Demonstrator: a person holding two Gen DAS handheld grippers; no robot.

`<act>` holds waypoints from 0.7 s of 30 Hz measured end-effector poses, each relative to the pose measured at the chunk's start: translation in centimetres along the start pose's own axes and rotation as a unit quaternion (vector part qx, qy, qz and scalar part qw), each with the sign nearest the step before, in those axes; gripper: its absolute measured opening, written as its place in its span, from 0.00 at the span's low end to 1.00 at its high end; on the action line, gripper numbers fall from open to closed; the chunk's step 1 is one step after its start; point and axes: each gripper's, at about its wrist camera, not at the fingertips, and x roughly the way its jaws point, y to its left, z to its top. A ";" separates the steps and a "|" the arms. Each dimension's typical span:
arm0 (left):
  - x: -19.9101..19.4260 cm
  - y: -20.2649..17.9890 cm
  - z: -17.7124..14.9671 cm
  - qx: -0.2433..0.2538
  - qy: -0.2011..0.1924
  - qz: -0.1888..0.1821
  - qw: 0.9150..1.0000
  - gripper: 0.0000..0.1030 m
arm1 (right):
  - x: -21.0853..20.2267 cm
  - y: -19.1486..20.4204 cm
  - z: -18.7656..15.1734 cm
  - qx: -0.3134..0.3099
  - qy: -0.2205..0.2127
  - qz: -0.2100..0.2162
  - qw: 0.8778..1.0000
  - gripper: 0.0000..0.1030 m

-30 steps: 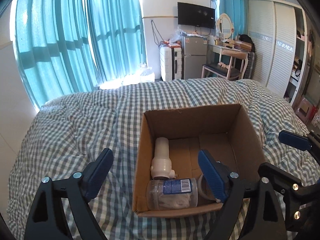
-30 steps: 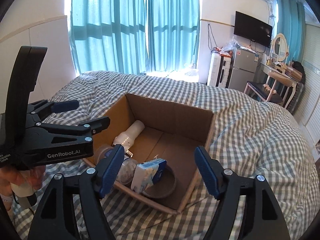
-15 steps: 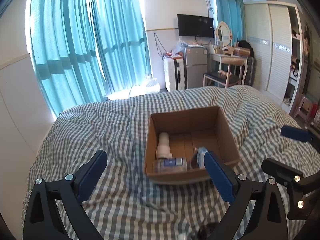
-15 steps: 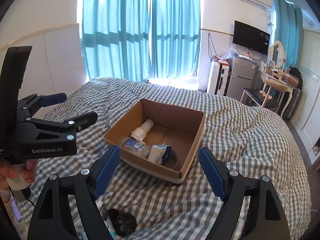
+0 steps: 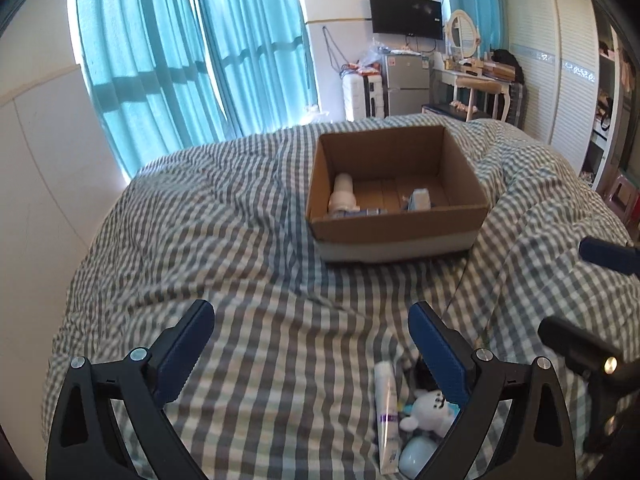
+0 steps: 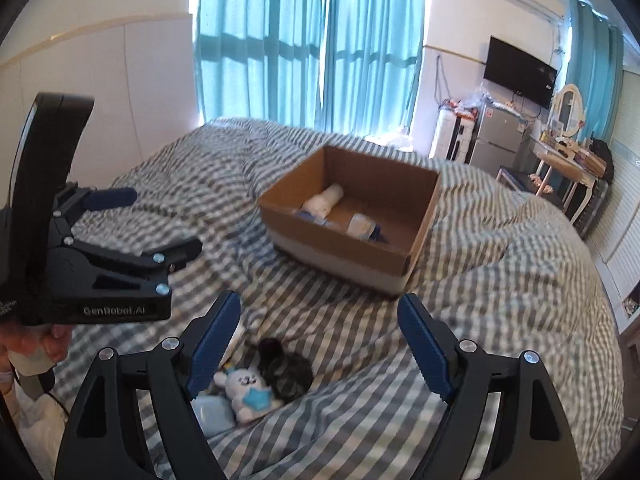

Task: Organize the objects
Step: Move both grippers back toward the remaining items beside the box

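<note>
One cardboard box (image 5: 400, 222), open-topped, sits on one bed covered in a grey-and-white checked quilt (image 5: 240, 240). Inside the box, three items can be counted from here: one white bottle (image 5: 342, 196) lying along the left wall, one clear jar with a blue label (image 5: 360, 212) lying across the near wall and mostly hidden by it, and one small blue-and-white packet (image 5: 420, 199) toward the middle. Anything further in the box is hidden behind its near wall.

Loose on the quilt, well apart from the box and close to both tools, is a small cluster: one white tube (image 5: 386, 408) lying lengthwise, one white plush toy (image 6: 244, 390) with a blue star on its front, one dark fuzzy item (image 6: 286, 370) touching the plush, and one pale blue rounded object (image 5: 416, 454), partly covered.

Two handheld grippers. Left gripper (image 5: 310, 344): blue-padded jaws spread wide, nothing between them, held above the quilt with the cluster just beside its right finger. Right gripper (image 6: 318, 344): jaws likewise wide apart and empty, over the plush and the dark item.

Room fittings in the background: teal curtains (image 6: 308, 40), one wall-mounted television (image 5: 406, 14), one dressing table with an oval mirror (image 5: 466, 68).
</note>
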 end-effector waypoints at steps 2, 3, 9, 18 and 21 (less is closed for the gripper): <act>0.5 0.1 -1.2 -0.005 0.010 0.002 1.000 0.97 | 0.7 0.8 -1.2 -0.003 0.012 0.006 1.000 0.79; 0.7 0.2 -1.9 -0.009 0.017 0.002 1.000 0.97 | 1.0 1.2 -1.6 -0.004 0.018 0.011 1.000 0.79; 1.8 1.0 -5.1 -0.029 0.049 -0.005 0.998 0.97 | 3.2 2.9 -4.5 -0.008 0.063 0.038 0.997 0.79; 2.8 0.2 -8.1 -0.014 0.071 -0.011 0.997 0.97 | 7.9 4.5 -6.8 -0.026 0.128 0.062 0.989 0.67; 3.1 0.4 -8.0 -0.017 0.075 -0.006 0.997 0.97 | 9.8 5.0 -7.5 -0.036 0.154 0.070 0.985 0.59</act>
